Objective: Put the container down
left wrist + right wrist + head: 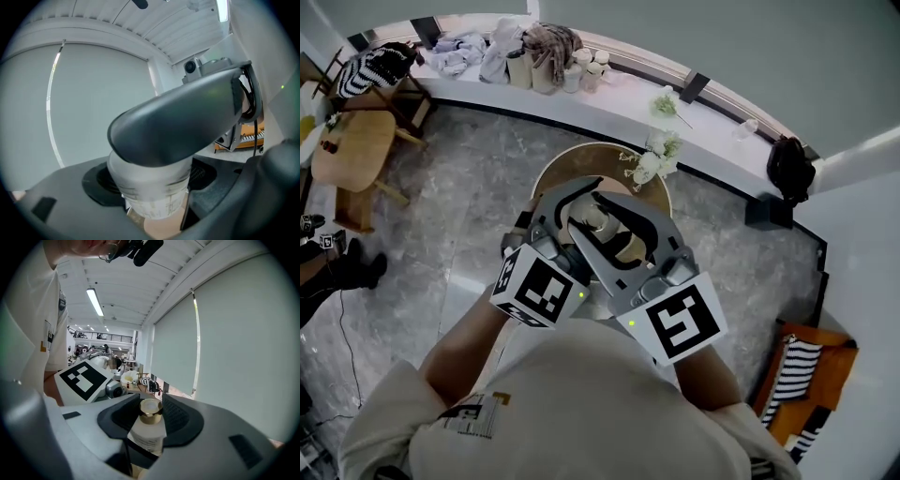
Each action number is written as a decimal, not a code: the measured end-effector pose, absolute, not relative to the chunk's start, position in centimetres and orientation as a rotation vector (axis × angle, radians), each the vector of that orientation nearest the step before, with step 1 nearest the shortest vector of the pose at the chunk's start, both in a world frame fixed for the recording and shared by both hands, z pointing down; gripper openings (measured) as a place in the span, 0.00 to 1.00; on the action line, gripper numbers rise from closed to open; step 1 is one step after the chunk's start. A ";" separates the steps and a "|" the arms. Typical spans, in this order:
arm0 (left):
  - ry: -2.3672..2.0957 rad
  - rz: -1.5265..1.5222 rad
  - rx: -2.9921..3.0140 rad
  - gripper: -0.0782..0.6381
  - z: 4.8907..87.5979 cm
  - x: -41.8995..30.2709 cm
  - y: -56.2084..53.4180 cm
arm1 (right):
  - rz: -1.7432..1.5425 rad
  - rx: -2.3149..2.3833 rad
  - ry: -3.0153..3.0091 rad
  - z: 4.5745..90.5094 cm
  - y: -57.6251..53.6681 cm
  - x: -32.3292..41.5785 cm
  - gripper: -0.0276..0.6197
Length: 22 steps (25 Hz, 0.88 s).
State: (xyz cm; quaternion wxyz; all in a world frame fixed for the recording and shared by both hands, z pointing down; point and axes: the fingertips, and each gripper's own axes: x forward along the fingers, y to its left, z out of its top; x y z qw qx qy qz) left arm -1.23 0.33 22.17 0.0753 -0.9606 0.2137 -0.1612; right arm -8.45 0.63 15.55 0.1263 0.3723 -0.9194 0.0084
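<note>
A frosted white container [598,223] with a gold cap [151,411] is held in the air over a round wooden table [572,161]. Both grippers meet on it from opposite sides. In the right gripper view its neck and labelled body [148,439] sit between the pads of my right gripper [151,417], which is shut on it. In the left gripper view the container's body [154,197] fills the gap of my left gripper [152,182], touching both pads. A dark jaw of the right gripper [187,117] crosses above it and hides its top.
White flowers in a vase [652,164] stand at the table's far right edge. Behind runs a curved white ledge [609,103] with clothes and bottles [534,56]. A wooden chair [356,150] stands at the left and a black bag [787,169] at the right.
</note>
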 end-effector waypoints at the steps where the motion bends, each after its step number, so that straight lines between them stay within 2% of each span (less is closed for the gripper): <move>1: 0.630 -0.490 -2.874 0.61 22.3 -1.6 -0.6 | 0.034 1.095 -2.676 15.7 -0.3 -8.8 0.27; 9: 0.601 -0.466 -2.864 0.61 22.3 -2.7 -5.3 | -0.026 1.121 -2.663 15.6 -5.0 -10.1 0.27; 22: 0.726 -0.517 -2.862 0.61 22.7 -0.3 -8.7 | 0.013 1.019 -2.728 16.0 -7.9 -7.5 0.27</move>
